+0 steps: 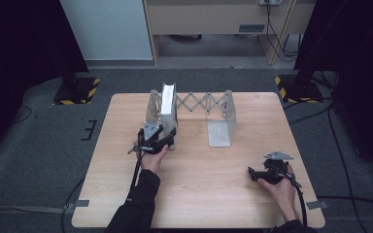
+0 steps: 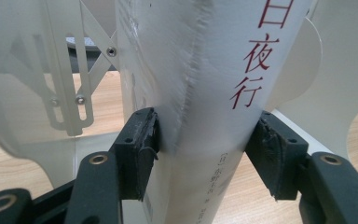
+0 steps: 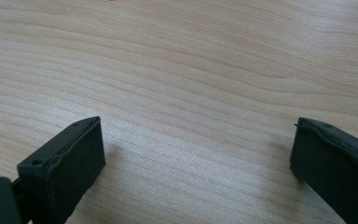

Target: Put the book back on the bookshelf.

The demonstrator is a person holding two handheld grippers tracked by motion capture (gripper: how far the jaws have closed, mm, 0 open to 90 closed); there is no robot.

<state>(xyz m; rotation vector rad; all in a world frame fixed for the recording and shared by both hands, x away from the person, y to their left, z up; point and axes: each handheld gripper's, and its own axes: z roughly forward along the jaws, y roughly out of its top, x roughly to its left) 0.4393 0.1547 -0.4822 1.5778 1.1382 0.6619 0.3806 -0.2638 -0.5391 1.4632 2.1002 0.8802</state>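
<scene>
A white book (image 1: 169, 104) stands upright at the left end of an expandable metal book rack (image 1: 209, 103) near the table's far side. In the left gripper view its spine (image 2: 205, 70) carries red characters. My left gripper (image 1: 167, 138) reaches the book from the front and is shut on the lower spine, its black pads (image 2: 142, 144) against both sides (image 2: 205, 149). My right gripper (image 1: 252, 173) rests low over the table at the front right. It is open (image 3: 196, 154), with bare wood between its jaws.
The rack's right bookend (image 1: 219, 130) stands with its flat foot toward me. The wooden table (image 1: 199, 194) is bare in front of the rack. Cables trail from both grippers over the near edge. Dark stands with striped bases (image 1: 77, 90) sit on the floor beyond.
</scene>
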